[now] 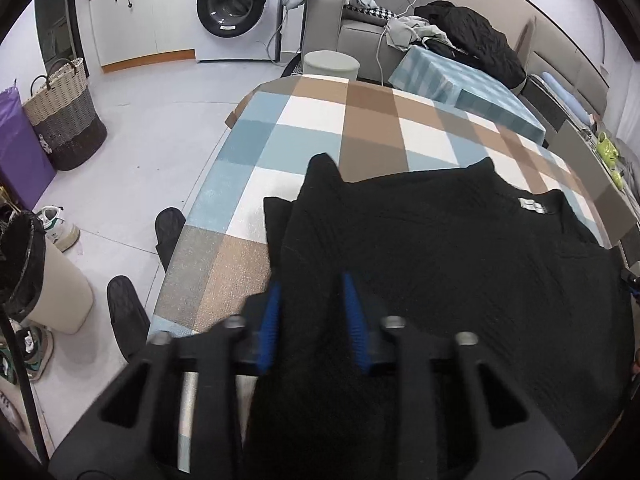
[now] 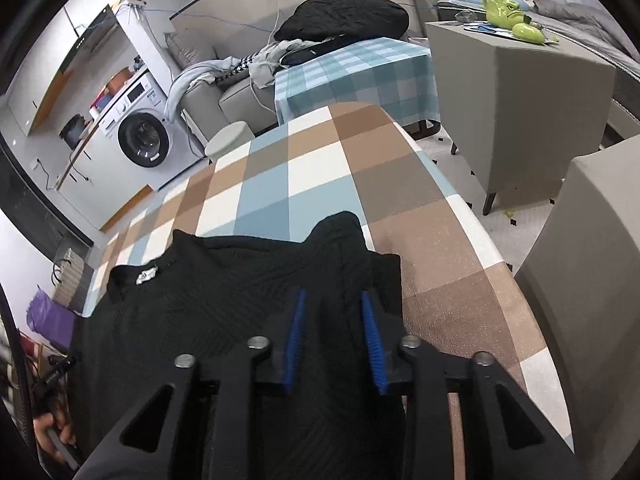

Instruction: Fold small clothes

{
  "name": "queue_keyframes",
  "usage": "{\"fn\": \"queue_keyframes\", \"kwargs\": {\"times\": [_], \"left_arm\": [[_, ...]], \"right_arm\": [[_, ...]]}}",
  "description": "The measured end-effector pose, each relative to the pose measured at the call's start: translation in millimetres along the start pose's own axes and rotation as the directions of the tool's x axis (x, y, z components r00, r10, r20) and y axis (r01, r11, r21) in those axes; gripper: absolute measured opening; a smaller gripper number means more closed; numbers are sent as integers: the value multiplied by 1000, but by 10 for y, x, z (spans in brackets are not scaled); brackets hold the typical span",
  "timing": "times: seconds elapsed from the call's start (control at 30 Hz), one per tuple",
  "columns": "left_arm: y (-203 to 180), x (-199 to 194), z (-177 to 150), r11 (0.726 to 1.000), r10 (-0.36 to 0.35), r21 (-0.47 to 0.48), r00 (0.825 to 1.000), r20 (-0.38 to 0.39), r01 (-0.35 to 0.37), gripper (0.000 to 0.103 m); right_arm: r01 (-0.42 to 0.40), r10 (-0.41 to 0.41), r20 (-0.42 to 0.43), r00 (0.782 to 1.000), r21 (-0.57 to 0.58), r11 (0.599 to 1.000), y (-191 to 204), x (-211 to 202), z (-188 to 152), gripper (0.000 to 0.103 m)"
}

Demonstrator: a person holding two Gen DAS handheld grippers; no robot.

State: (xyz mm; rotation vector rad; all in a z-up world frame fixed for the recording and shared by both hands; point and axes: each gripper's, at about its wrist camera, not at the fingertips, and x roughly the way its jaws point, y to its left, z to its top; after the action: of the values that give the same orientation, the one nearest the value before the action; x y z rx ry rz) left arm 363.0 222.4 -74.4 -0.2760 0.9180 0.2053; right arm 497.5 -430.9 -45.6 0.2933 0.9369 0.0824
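Observation:
A black knit top [image 1: 440, 260] lies spread on the checked tablecloth [image 1: 320, 120], its white neck label [image 1: 532, 205] toward the right. My left gripper [image 1: 311, 280] is at the top's left edge, blue pads closed on a fold of black fabric that runs up between the fingers and hides the rail behind them. In the right wrist view the same top [image 2: 220, 300] fills the lower left, with its label [image 2: 145, 276] at the left. My right gripper [image 2: 333, 293] is at the top's right edge, pads likewise closed on bunched fabric. Both point steeply down at the table [image 2: 320, 160].
Left of the table stand a woven laundry basket [image 1: 64, 120], a lined bin [image 1: 48, 280] and black slippers [image 1: 124, 312]. A washing machine [image 1: 236, 4] and a round stool [image 1: 330, 64] are beyond. Grey cabinets [image 2: 520, 92] stand to the right. A hand [image 2: 52, 436] shows at the lower left.

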Motion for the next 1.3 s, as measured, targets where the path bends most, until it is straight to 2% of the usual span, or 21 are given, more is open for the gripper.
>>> {"fn": "queue_keyframes", "kwargs": {"times": [0.03, 0.1, 0.2, 0.3, 0.37, 0.47, 0.63, 0.7, 0.8, 0.83, 0.93, 1.0, 1.17, 1.3], "left_arm": [[7, -11, 2, 1000, -8, -2, 1000, 7, 8, 14], [-3, -75, 5, 1000, -14, 7, 999, 33, 14, 9], [-24, -285, 31, 999, -29, 17, 994, 110, 28, 8], [-11, -472, 92, 999, -42, 4, 986, 162, 42, 6], [14, -569, 143, 999, -47, -12, 980, 192, 50, 5], [81, -608, 209, 998, -40, -38, 977, 210, 49, 5], [242, -511, 217, 995, -26, -90, 982, 185, 43, 5], [272, -426, 206, 995, -12, -97, 988, 157, 27, 6], [291, -301, 168, 992, 73, -110, 993, 91, -63, 11], [300, -301, 153, 992, 79, -109, 994, 80, -70, 12], [327, -356, 104, 992, 51, -118, 996, 71, -43, 28], [325, -455, 54, 992, 54, -118, 995, 83, -44, 44], [274, -810, -185, 996, 32, -85, 992, 118, -22, 57], [225, -1029, -495, 999, 19, -48, 994, 106, -14, 60]], "right_arm": [[-1, 1, 4, 1000, 1, 1000, -8, -4, 4, 11], [-20, 20, 32, 999, 7, 1000, -24, -67, 6, 7], [-61, 65, 131, 989, -37, 997, 70, -286, 26, 5], [-92, 113, 229, 967, -98, 991, 259, -538, 85, 5], [-108, 133, 267, 955, -106, 988, 357, -635, 164, 5], [-89, 113, 282, 953, -99, 991, 433, -608, 253, 5], [-68, 69, 245, 967, -13, 998, 347, -345, 334, 5], [-22, 19, 206, 978, 14, 1000, 310, -196, 349, 5], [16, -20, 109, 994, 33, 999, 258, -10, 319, 8], [23, -25, 97, 995, 23, 999, 255, -5, 284, 12], [5, -4, 62, 998, -16, 1000, 246, -81, 151, 29], [-8, 9, 35, 999, -27, 1000, 214, -174, 50, 34], [-38, 38, -15, 999, -19, 999, -16, -513, -343, 46], [-50, 47, -65, 997, -39, 998, -174, -695, -731, 47]]}}
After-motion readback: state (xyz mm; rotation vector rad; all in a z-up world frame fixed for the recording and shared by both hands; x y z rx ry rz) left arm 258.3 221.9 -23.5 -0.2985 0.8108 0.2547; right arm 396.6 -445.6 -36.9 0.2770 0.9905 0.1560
